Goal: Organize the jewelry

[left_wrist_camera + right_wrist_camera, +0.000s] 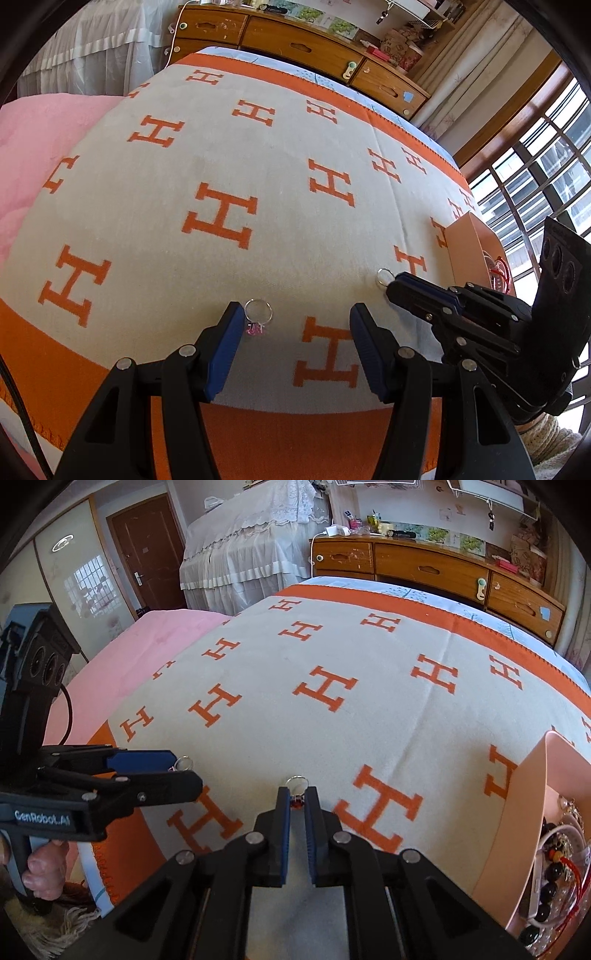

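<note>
A silver ring with a red stone (296,785) lies on the H-patterned blanket (332,657). My right gripper (297,792) is shut on it at the stone, and the band pokes out past the fingertips. From the left wrist view that right gripper (392,286) comes in from the right with the band (384,277) at its tip. A second silver ring with a pink stone (258,314) lies flat just inside the left finger of my left gripper (297,310), whose jaws stand open and do not touch it. The left gripper (186,768) also shows beside that ring (183,763).
A pink open box (528,805) holding bead bracelets and other jewelry sits on the blanket at the right, and shows again as the pink box (463,251). A pink quilt (40,133) lies to the left. A wooden dresser (424,565) stands beyond the bed, and a window (535,177) to the right.
</note>
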Action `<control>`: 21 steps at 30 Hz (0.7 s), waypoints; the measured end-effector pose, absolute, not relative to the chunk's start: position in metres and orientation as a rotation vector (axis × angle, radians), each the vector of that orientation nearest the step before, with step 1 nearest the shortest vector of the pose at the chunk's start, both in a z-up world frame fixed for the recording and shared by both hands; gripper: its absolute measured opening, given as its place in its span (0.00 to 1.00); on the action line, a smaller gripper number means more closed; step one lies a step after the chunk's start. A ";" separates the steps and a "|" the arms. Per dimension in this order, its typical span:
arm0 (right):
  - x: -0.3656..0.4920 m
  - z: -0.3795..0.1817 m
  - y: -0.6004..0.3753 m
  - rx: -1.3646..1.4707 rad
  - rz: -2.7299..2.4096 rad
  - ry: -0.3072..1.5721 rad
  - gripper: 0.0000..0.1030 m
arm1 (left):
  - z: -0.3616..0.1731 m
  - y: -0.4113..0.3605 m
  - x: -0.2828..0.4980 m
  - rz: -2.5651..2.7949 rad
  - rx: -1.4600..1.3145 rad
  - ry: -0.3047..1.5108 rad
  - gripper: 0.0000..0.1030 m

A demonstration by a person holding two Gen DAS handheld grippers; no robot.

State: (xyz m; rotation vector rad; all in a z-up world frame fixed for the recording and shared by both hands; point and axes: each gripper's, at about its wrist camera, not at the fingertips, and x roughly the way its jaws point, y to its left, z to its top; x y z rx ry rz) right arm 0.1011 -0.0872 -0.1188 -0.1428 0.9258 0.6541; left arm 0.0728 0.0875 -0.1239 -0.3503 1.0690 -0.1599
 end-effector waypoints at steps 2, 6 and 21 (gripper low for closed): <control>0.098 -0.118 -0.091 -0.136 0.656 0.922 0.07 | -0.124 0.084 0.073 -0.154 -0.318 1.069 0.56; 0.095 -0.115 -0.099 -0.109 0.657 0.916 0.07 | -0.123 0.078 0.072 -0.137 -0.238 1.071 0.47; 0.089 -0.113 -0.113 -0.040 0.633 0.921 0.07 | -0.123 0.069 0.063 -0.104 -0.079 1.075 0.10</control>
